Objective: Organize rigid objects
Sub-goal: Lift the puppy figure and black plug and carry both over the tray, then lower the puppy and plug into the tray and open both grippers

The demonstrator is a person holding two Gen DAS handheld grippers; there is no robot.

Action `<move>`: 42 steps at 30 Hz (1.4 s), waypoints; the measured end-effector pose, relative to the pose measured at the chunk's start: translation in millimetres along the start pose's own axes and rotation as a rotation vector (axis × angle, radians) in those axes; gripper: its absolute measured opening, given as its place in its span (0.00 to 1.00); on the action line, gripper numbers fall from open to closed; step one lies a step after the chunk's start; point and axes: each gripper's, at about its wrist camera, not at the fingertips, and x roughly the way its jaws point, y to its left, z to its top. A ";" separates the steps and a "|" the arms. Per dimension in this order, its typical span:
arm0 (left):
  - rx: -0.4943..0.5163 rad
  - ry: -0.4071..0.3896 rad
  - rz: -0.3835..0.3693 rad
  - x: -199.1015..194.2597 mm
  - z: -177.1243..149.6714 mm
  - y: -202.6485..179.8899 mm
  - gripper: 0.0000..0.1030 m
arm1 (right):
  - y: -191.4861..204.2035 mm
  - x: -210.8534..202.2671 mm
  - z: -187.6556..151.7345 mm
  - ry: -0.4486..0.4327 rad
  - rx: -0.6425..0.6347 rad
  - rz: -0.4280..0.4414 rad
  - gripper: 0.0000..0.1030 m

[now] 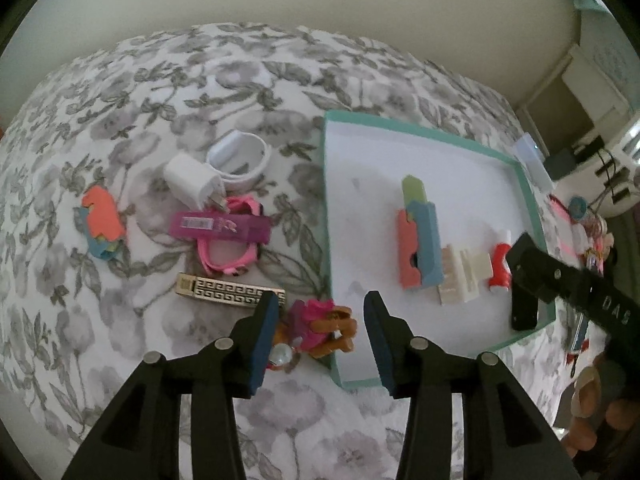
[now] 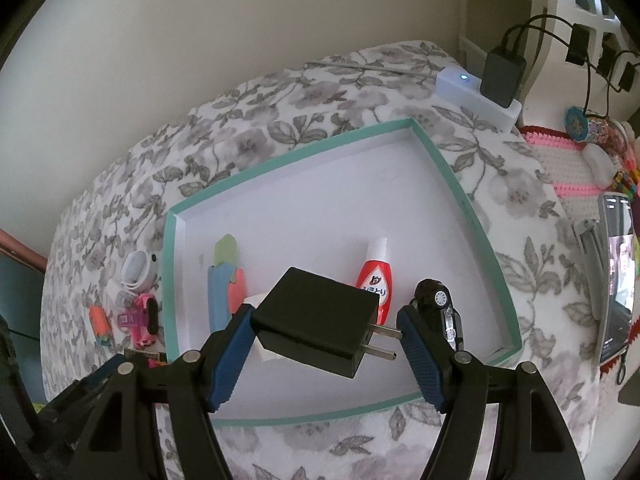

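Holding a black charger (image 2: 316, 326) over the teal-rimmed tray (image 2: 452, 172), your right gripper (image 2: 326, 344) grips it between its blue pads (image 2: 230, 356), the two metal prongs pointing toward the right finger. Below it, inside the tray, lie a red-and-white bottle (image 2: 378, 284), a small black toy car (image 2: 438, 304) close to the right fingertip, and a blue, coral and green foam piece (image 2: 224, 280). Your left gripper (image 1: 320, 324) points down at the floral blanket (image 1: 140, 120) just outside the tray's left wall (image 1: 326, 200); its jaws stand apart, nothing pinched, with a pink-and-orange toy figure (image 1: 320, 328) lying between the fingertips. Farther left on the blanket rest a patterned metal bar (image 1: 230, 290), a purple stick (image 1: 220, 226) across a pink strap (image 1: 224, 256), a white charger (image 1: 194, 180), a white band (image 1: 242, 156) and a coral foam shape (image 1: 102, 222).
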 end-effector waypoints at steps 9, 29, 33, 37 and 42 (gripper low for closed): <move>0.098 0.062 0.069 22.5 -8.5 -13.7 0.44 | 0.7 2.1 -0.4 0.011 -0.001 0.002 0.72; 0.155 -0.150 -0.041 -39.9 3.8 -33.2 0.39 | -1.9 -4.9 1.2 -0.007 0.008 0.005 0.72; 0.227 -0.123 -0.039 -31.8 0.8 -52.4 0.39 | -3.5 -5.8 1.4 -0.011 0.010 -0.005 0.72; 0.260 -0.074 -0.044 -16.5 -5.2 -63.5 0.39 | -7.3 7.3 -2.4 0.032 0.018 -0.020 0.72; 0.271 -0.034 -0.034 4.0 -8.2 -66.8 0.39 | -9.8 23.4 -7.8 0.082 0.005 -0.063 0.72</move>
